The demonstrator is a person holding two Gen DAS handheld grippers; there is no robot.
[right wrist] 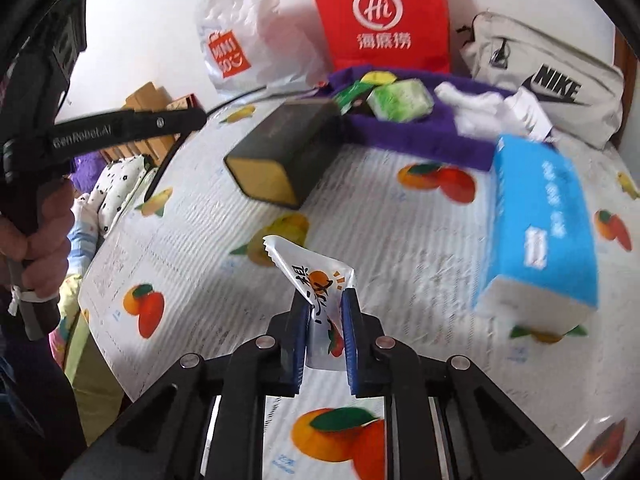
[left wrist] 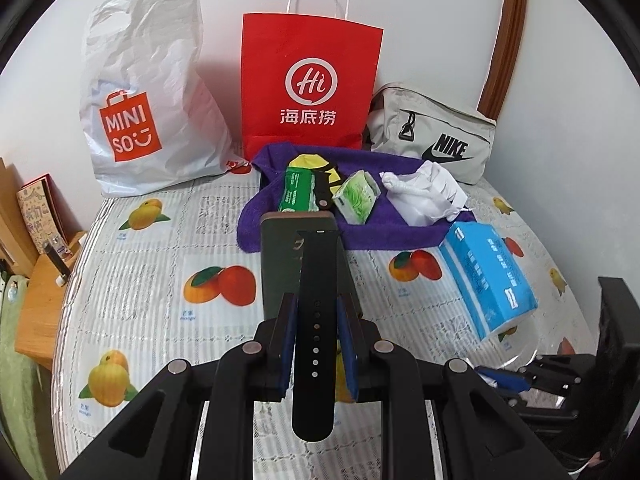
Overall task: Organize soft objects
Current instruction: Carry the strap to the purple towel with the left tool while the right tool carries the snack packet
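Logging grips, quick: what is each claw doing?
Left claw: closed on the black strap.
Right claw: closed on the white sachet.

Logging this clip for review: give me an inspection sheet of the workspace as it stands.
Surface: fruit-print cover.
Job's things: purple towel bearing green packets and a white pouch; blue tissue pack; dark box.
Clutter: white Miniso bag, red paper bag, grey Nike bag.
Grippers: left gripper shut on black strap; right gripper shut on white sachet.
Cables: nothing seen.
Surroundings: white wall, wooden shelf.
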